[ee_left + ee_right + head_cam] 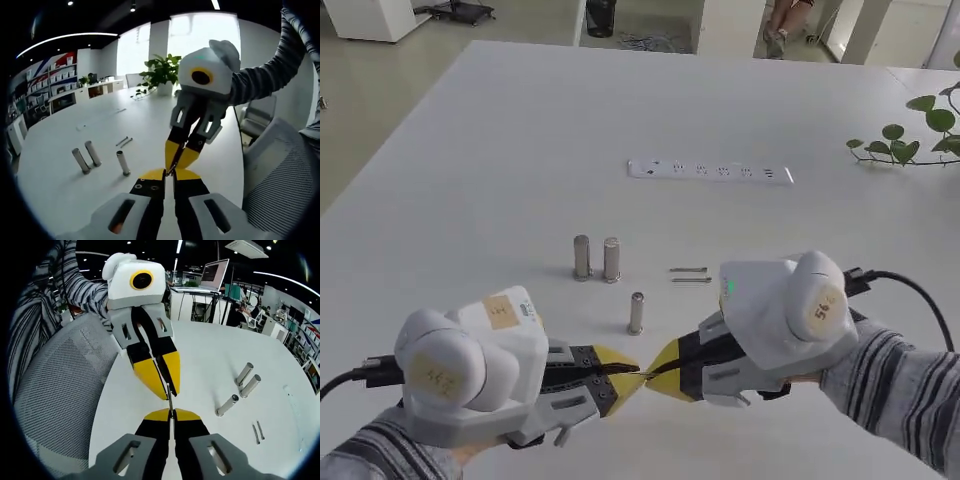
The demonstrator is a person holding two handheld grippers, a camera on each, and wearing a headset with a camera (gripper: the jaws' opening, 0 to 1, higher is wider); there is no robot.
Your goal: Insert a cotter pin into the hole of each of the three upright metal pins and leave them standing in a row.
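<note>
Cotter pin (170,399) bridges left gripper (634,377) and right gripper (652,374) — both jaws pinching its ends.

Paired metal pins: two silver cylinders (582,257) (611,259), upright, side by side, just apart.
Third metal pin (636,313): same kind, upright, alone, nearer the person and to the right of the pair.
Loose cotter pins: two thin wire pins (688,270) (691,280), lying flat and parallel, to the right of the pair.
Third cotter pin (170,402): thin, off the surface, pinched at its ends between the closed tips of the left gripper (625,380) and the right gripper (660,370).
</note>
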